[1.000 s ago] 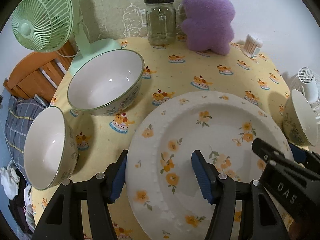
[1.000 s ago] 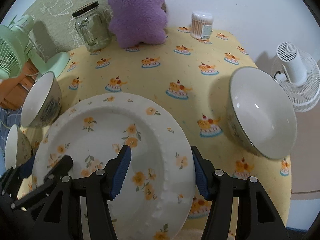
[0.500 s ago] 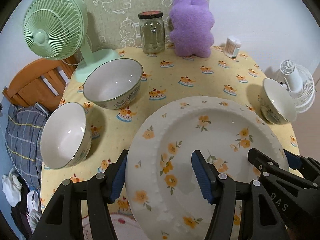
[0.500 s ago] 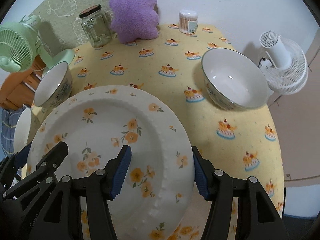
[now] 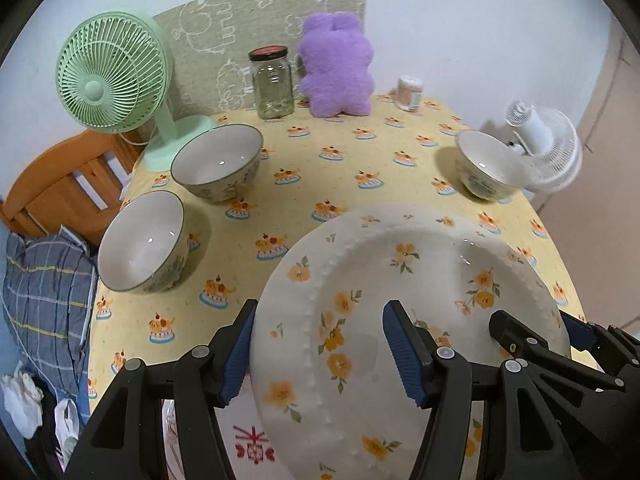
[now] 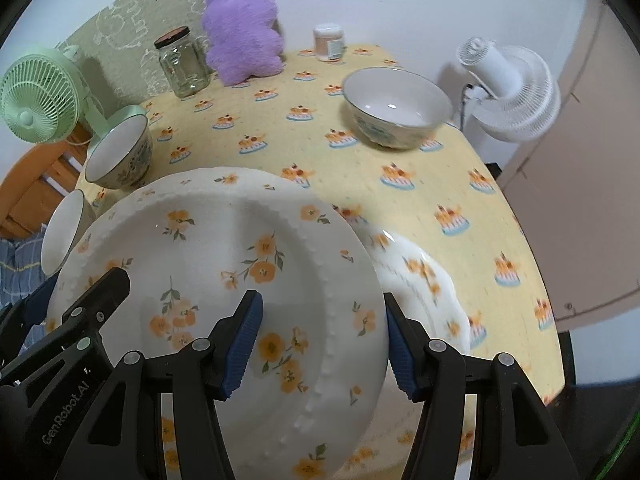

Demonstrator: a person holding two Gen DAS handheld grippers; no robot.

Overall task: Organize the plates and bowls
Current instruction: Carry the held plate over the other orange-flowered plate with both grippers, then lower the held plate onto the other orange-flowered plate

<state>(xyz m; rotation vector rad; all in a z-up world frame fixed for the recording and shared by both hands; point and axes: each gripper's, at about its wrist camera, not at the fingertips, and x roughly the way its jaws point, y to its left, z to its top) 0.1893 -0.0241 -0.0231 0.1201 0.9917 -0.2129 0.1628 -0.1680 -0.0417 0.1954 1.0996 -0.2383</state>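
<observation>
the plate (image 5: pixel 404 320) is white with orange flowers and a beaded rim. it is held up off the table (image 5: pixel 320 184), tilted, over the near edge.

left gripper (image 5: pixel 320 354): jaws part open and straddling the plate's left rim, one blue pad under the rim, one above on the inner face. the jaws are closed on the plate.

right gripper (image 6: pixel 322 338): jaws set the same way on the plate's right rim, one pad on the inner face, one outside the edge. it is also gripping the plate. each gripper shows in the other's view at the opposite rim.

a second plate (image 6: pixel 424 280), same pattern, lies flat on the table below and to the right of the held plate, partly covered by it in the right wrist view. it is blurred.

three bowls stand upright on the yellow cloth:
- bowl a (image 5: pixel 142 242), near left edge of the table.
- bowl b (image 5: pixel 218 162), just beyond bowl a, beside the base of the green fan (image 5: pixel 110 80).
- bowl c (image 5: pixel 484 168), at the right edge, well apart from the other two, beside the white fan (image 5: pixel 548 148).

along the far edge, left to right: a jar (image 5: pixel 273 82), a purple plush (image 5: pixel 338 66), a small tub (image 5: pixel 408 92). the jar is just left of the plush.
</observation>
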